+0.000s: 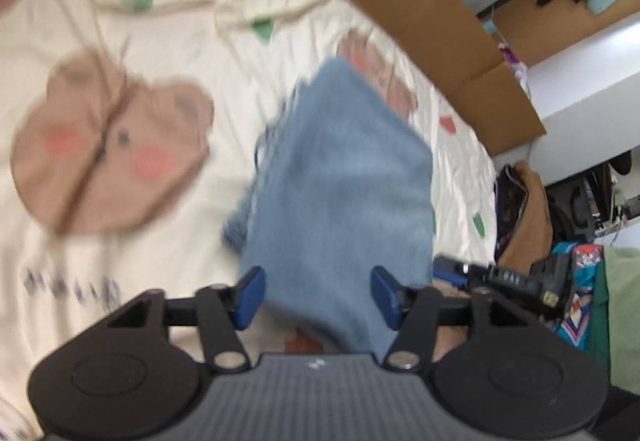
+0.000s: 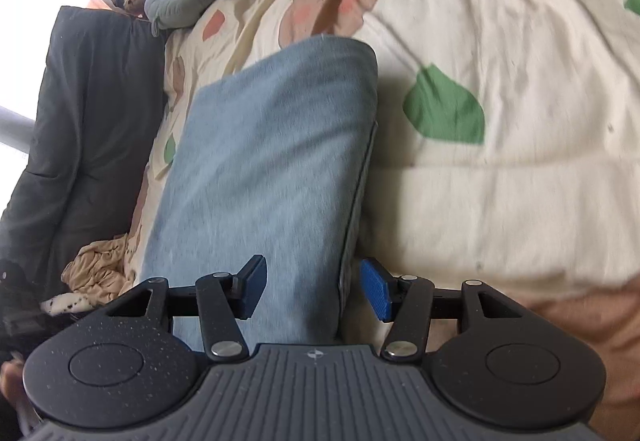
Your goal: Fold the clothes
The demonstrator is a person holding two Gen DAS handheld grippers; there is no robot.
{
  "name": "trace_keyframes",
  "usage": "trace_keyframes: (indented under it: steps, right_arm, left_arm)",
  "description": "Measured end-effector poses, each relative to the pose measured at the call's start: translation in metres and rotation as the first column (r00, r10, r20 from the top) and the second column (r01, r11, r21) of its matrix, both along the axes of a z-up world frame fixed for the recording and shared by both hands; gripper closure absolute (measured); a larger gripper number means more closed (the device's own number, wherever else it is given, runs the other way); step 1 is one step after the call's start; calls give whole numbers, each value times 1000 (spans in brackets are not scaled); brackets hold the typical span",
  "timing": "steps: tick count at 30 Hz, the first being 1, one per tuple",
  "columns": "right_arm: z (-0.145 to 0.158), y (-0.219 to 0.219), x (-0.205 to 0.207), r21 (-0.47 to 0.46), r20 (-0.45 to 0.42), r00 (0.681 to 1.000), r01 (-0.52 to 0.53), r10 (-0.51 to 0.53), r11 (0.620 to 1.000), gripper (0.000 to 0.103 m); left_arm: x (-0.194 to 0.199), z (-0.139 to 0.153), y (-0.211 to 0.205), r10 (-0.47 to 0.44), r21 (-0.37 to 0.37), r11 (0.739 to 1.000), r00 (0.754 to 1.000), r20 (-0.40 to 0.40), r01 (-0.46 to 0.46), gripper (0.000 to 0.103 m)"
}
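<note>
Left wrist view: the folded blue jeans (image 1: 340, 177) lie on the cream bear bedsheet (image 1: 120, 21). The left gripper (image 1: 318, 295) is above the jeans, its blue pads (image 1: 251, 293) spread apart and pinching nothing.

Right wrist view: the right gripper (image 2: 316, 291) is spread too. The jeans (image 2: 264, 161) lie between its pads (image 2: 374, 287), and neither pad squeezes them.

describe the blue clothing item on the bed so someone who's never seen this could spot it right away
Find the cream bedsheet printed with brown bears and green leaves. On it lies a folded light-blue denim garment, a thick rectangular pad reaching towards the right gripper. It is the only plain blue piece, unlike the dark grey blanket and crumpled tan cloth nearby.
</note>
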State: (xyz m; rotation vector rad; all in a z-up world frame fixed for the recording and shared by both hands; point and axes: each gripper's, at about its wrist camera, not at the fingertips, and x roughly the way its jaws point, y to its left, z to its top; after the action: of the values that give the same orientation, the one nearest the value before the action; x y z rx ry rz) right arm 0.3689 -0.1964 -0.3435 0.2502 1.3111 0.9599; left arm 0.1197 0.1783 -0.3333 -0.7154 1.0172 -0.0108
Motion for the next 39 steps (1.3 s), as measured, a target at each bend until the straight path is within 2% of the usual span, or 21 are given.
trace_keyframes:
  steps: [1, 4, 9, 15, 22, 24, 26, 28, 32, 35, 38, 39]
  right_arm:
    - [0, 2, 2, -2, 5, 1000, -1, 1, 1000, 44]
    - [-1, 9, 6, -15, 23, 1000, 0, 0, 1000, 42]
    - [-1, 19, 16, -32, 31, 1000, -4, 5, 999, 41]
    - [-3, 29, 24, -49, 13, 1000, 9, -8, 999, 41]
    - [-7, 38, 28, -80, -10, 1000, 2, -3, 997, 41]
    - [-8, 40, 29, -90, -25, 1000, -5, 3, 996, 41]
    - [-9, 41, 31, -93, -54, 999, -3, -2, 996, 42]
    - [-10, 42, 33, -99, -77, 997, -4, -3, 995, 42]
    - [-12, 48, 33, -115, -75, 997, -24, 16, 993, 42]
    - [-18, 49, 31, -105, -83, 996, -17, 9, 994, 42]
    - [-23, 42, 30, -84, -103, 994, 25, -33, 996, 58]
    - [-23, 39, 30, -78, -107, 994, 30, -38, 997, 67]
  left_arm:
    - [8, 5, 4, -6, 27, 1000, 1000, 9, 5, 27]
    - [30, 11, 15, -18, 97, 995, 1000, 1, 18, 27]
    - [61, 7, 20, -45, 140, 989, 999, 3, 44, 25]
    - [94, 2, 16, -73, 228, 971, 997, -5, 72, 21]
    - [122, -15, 17, -69, 173, 982, 997, -38, 75, 18]
    - [126, -20, 19, -77, 136, 987, 996, -32, 81, 17]
    - [131, -25, 16, -95, 149, 984, 994, -49, 101, 17]
    - [131, -31, 15, -97, 130, 986, 994, -56, 104, 17]
    - [131, -47, 13, -96, 83, 991, 993, -72, 102, 17]
    - [130, -60, 9, -122, 73, 989, 988, -97, 130, 22]
    - [125, -72, 9, -128, 26, 991, 988, -89, 131, 32]
    - [123, -74, 9, -127, 4, 992, 989, -80, 127, 34]
